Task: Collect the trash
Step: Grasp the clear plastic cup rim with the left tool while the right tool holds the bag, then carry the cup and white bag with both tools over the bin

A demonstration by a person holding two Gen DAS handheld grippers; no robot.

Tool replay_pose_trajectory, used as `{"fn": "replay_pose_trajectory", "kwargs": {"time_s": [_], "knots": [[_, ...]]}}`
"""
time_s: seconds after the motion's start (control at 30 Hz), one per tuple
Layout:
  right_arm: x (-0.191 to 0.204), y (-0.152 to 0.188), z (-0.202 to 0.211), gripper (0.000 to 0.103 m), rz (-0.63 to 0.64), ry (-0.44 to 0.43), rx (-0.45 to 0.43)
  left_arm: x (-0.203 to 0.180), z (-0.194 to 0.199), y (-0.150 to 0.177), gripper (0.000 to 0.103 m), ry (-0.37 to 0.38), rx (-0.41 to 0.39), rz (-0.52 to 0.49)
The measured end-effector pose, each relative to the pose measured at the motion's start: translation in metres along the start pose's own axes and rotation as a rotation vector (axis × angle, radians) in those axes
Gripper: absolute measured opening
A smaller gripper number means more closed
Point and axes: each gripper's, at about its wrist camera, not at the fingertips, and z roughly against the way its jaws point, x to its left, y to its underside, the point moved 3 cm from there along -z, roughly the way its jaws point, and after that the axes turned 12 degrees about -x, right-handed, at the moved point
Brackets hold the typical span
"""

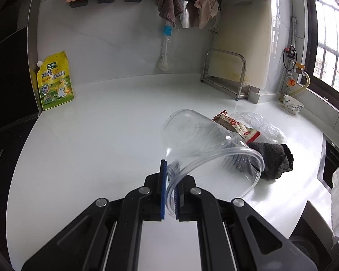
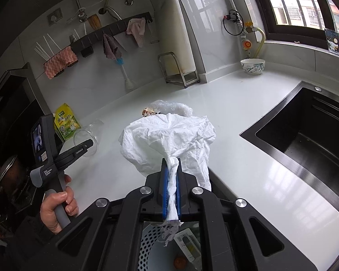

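Observation:
My left gripper [image 1: 169, 171] is shut on the rim of a clear plastic cup [image 1: 203, 144], which hangs tilted above the white counter [image 1: 101, 135]. My right gripper [image 2: 172, 169] is shut on a crumpled white tissue [image 2: 169, 137] held above the counter. The left gripper [image 2: 88, 145] with the cup [image 2: 85, 142] also shows at the left of the right wrist view, gripped by a hand [image 2: 56, 205]. On the counter lie a red snack wrapper [image 1: 235, 125], a clear plastic bag [image 1: 260, 124] and a dark grey sock [image 1: 273, 160]. A white perforated bin [image 2: 151, 248] with trash sits below my right gripper.
A yellow seasoning pouch [image 1: 55, 81] stands by the back left wall. A metal rack [image 1: 226, 74] holds a white cutting board [image 1: 244, 38]. A bowl [image 2: 252, 66] sits near the window. A black sink [image 2: 305, 131] lies to the right. Cloths hang on a wall rail [image 1: 169, 6].

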Motion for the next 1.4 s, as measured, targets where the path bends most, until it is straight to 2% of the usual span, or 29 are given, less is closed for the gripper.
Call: {"fn": "replay_pose_trajectory", "kwargs": {"time_s": [0.2, 0.33, 0.57, 1.07, 1.4], "knots": [[0.008, 0.016, 0.021, 0.006, 0.006, -0.008, 0.014, 0.001, 0.042, 0.011, 0.006, 0.027, 0.040, 0.019], [0.009, 0.025, 0.035, 0.006, -0.004, -0.013, 0.019, -0.012, 0.077, 0.015, 0.006, 0.061, 0.024, -0.008], [0.008, 0.041, 0.054, 0.006, 0.002, -0.010, 0.031, -0.035, 0.118, 0.034, 0.006, 0.115, 0.045, -0.063], [-0.009, 0.078, 0.074, 0.006, -0.021, 0.031, 0.103, -0.084, 0.153, 0.090, 0.006, 0.260, 0.169, -0.163], [-0.023, 0.099, 0.064, 0.006, -0.043, 0.061, 0.166, -0.109, 0.154, 0.121, 0.006, 0.311, 0.242, -0.246]]}}
